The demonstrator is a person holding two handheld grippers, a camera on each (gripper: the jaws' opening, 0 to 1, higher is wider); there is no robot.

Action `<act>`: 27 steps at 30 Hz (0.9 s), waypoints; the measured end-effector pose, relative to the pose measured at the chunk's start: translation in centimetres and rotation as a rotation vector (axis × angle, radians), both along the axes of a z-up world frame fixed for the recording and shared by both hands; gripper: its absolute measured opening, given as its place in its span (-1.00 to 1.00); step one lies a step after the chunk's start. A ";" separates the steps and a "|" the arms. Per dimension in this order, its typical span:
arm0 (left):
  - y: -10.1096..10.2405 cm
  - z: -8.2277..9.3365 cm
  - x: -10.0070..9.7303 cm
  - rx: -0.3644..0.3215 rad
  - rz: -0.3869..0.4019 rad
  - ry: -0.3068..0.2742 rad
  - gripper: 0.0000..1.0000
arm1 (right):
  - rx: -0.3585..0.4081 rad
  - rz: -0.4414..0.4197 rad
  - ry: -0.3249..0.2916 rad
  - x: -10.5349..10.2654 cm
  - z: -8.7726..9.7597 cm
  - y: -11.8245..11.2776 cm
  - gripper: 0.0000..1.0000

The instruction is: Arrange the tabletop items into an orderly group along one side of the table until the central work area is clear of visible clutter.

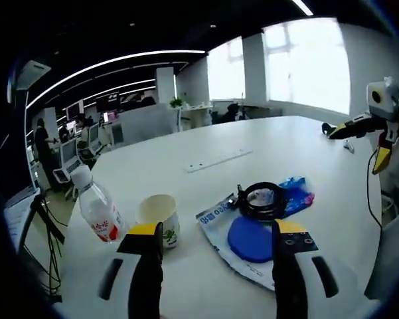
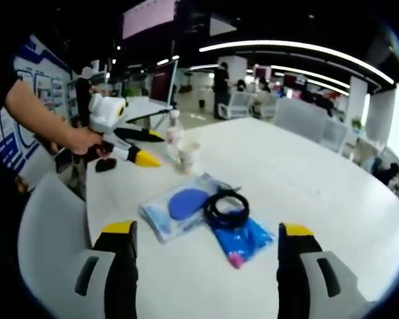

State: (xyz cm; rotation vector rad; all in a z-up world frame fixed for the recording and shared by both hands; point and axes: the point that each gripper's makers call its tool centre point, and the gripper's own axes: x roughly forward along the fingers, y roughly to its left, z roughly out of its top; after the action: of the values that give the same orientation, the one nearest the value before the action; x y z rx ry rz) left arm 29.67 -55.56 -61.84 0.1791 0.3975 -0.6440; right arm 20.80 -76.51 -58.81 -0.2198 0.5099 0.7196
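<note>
On the white table [image 1: 186, 286], a clear water bottle [image 1: 96, 209] with a red label stands beside a paper cup [image 1: 160, 216]. A blue disc [image 1: 252, 239] lies on a flat plastic packet [image 1: 216, 216], with a black coiled cable [image 1: 262, 199] and a blue bag [image 1: 297, 193] just behind. My left gripper [image 1: 218, 229] is open over the near edge, nothing between its jaws. In the right gripper view the bottle [image 2: 174, 136], cup [image 2: 188, 156], disc [image 2: 186, 203], cable [image 2: 227, 207] and bag [image 2: 242, 239] lie ahead of my open right gripper [image 2: 208, 230].
A long white strip [image 1: 219, 159] lies flat near the table's middle. A grey chair [image 2: 46, 226] stands at the table's edge, and a small dark object [image 2: 106, 164] lies near a hand [image 2: 86, 139] holding the left gripper [image 2: 149, 147]. A tripod [image 1: 40, 212] stands beside the table.
</note>
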 end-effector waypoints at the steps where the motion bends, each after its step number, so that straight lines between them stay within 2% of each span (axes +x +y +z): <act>1: -0.1 0.1 0.0 -0.001 0.001 0.001 0.30 | 0.005 0.004 -0.002 0.1 0.0 0.0 0.67; 4: -0.5 0.3 -0.3 -0.002 0.004 0.000 0.30 | 0.008 0.013 -0.002 0.3 -0.1 -0.1 0.66; 7: -1.3 0.5 -0.6 0.020 -0.024 -0.026 0.28 | 0.018 0.038 -0.005 0.4 -0.2 0.1 0.66; 10: -1.8 0.3 -1.0 0.027 -0.028 -0.020 0.28 | 0.015 0.047 -0.007 0.6 -0.4 0.0 0.65; 21: -2.6 0.5 -1.3 0.006 0.030 -0.009 0.27 | 0.036 0.117 0.010 1.2 -1.3 0.3 0.61; 27: -2.9 0.7 -1.8 0.000 0.058 -0.001 0.27 | 0.032 0.153 0.024 1.6 -1.9 0.4 0.45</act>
State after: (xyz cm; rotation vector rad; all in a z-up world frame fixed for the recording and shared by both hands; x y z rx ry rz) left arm 27.89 -58.51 -61.17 0.1676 0.4009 -0.5867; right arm 22.39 -76.07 -60.72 -0.2218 0.5076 0.8801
